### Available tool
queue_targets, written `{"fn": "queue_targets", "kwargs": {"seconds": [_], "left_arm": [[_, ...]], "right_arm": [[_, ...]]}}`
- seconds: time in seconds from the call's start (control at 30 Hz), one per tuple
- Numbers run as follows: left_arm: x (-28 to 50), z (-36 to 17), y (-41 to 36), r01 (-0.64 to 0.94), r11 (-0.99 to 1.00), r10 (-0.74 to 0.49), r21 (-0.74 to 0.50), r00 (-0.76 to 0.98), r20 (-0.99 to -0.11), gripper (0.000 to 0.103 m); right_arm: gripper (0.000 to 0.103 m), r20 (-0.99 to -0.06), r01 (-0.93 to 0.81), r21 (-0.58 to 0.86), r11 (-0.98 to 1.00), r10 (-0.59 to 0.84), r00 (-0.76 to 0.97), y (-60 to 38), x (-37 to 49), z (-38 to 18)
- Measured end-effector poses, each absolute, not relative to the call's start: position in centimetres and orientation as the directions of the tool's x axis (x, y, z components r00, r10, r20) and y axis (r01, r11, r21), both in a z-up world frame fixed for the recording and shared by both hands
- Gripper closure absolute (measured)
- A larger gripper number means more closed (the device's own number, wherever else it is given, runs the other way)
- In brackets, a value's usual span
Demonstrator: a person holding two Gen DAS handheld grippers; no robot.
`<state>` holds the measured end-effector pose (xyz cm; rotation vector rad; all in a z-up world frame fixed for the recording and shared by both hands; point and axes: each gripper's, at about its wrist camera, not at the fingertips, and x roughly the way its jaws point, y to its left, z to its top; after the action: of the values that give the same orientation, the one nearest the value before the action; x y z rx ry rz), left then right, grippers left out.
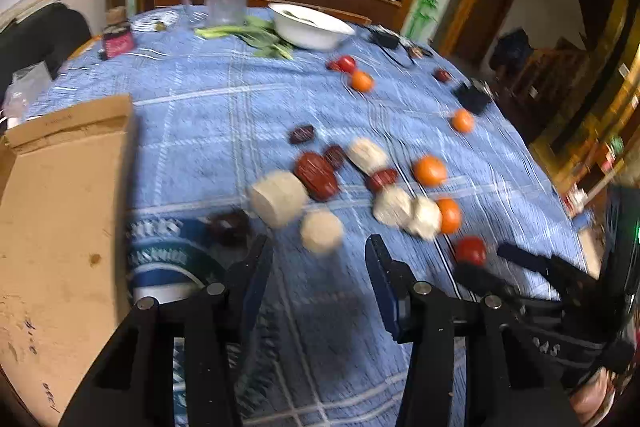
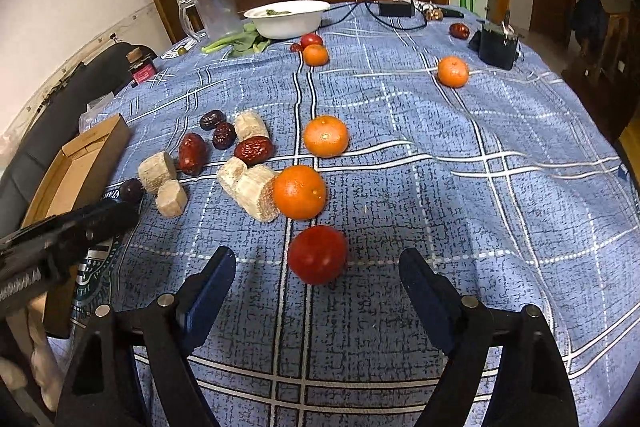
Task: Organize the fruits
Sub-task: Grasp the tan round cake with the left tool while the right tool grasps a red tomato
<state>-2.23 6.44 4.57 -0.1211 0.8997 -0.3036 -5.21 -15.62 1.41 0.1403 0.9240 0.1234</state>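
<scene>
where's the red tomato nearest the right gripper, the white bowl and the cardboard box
red tomato (image 2: 317,254), right wrist view, middle of its rounded front
white bowl (image 2: 294,26), right wrist view, its outer wall below the rim
cardboard box (image 1: 60,211), left wrist view, its broad brown side panel

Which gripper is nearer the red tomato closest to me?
Right. The right gripper has the red tomato just ahead of its open fingers, untouched. The left gripper is off to the tomato's left, by a pale cut chunk.
</scene>
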Motion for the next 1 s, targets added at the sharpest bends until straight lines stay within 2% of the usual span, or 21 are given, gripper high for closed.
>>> {"fn": "queue_targets", "kwargs": {"seconds": [0.17, 0.33, 0.47, 0.53, 0.57, 0.63, 0.7, 0.77, 0.83, 1.0], "left_arm": [[0.3, 4.4, 7.5, 0.171, 0.959, -0.283, -0.225, 0.566, -0.775, 0.056], [2.2, 2.9, 5.9, 0.223, 0.958, -0.276, -0.182, 0.529, -0.803, 0.056], [2.9, 2.4, 5.1, 0.230, 0.964, -0.238, -0.131, 0.541, -0.807, 0.056], [2.7, 2.4, 5.1, 0.215, 0.972, -0.201, -0.093, 0.561, -0.803, 0.071], [2.7, 2.3, 5.1, 0.216, 0.972, -0.198, -0.087, 0.565, -0.801, 0.071], [2.5, 2.3, 5.3, 0.216, 0.971, -0.208, -0.099, 0.565, -0.798, 0.073], [2.2, 2.5, 5.5, 0.216, 0.969, -0.228, -0.125, 0.565, -0.793, 0.074], [1.8, 2.9, 5.7, 0.218, 0.965, -0.246, -0.145, 0.567, -0.786, 0.083], [1.2, 3.4, 5.9, 0.215, 0.964, -0.253, -0.155, 0.577, -0.777, 0.103], [-1.0, 5.0, 7.2, 0.208, 0.961, -0.272, -0.181, 0.608, -0.746, 0.103]], "right_arm": [[0.016, -0.789, -0.065, 0.168, 0.984, 0.174, 0.589, -15.3, -4.8, 1.2], [0.031, -0.798, -0.079, 0.174, 0.981, 0.188, 0.572, -15.0, -4.5, 0.8], [0.034, -0.798, -0.079, 0.176, 0.981, 0.189, 0.572, -15.1, -4.5, 0.8], [0.041, -0.798, -0.081, 0.162, 0.983, 0.179, 0.575, -15.0, -4.5, 0.7], [0.045, -0.798, -0.081, 0.152, 0.985, 0.171, 0.578, -15.0, -4.4, 0.7], [0.062, -0.799, -0.076, 0.130, 0.989, 0.149, 0.582, -14.9, -4.4, 0.7], [0.070, -0.796, -0.075, 0.146, 0.986, 0.162, 0.583, -15.2, -4.4, 0.8], [0.070, -0.794, -0.071, 0.157, 0.985, 0.169, 0.584, -15.4, -4.4, 0.8], [0.070, -0.791, -0.067, 0.166, 0.984, 0.173, 0.587, -15.5, -4.7, 0.9], [0.070, -0.766, -0.078, 0.184, 0.980, 0.192, 0.613, -15.2, -6.0, 2.3]]}}
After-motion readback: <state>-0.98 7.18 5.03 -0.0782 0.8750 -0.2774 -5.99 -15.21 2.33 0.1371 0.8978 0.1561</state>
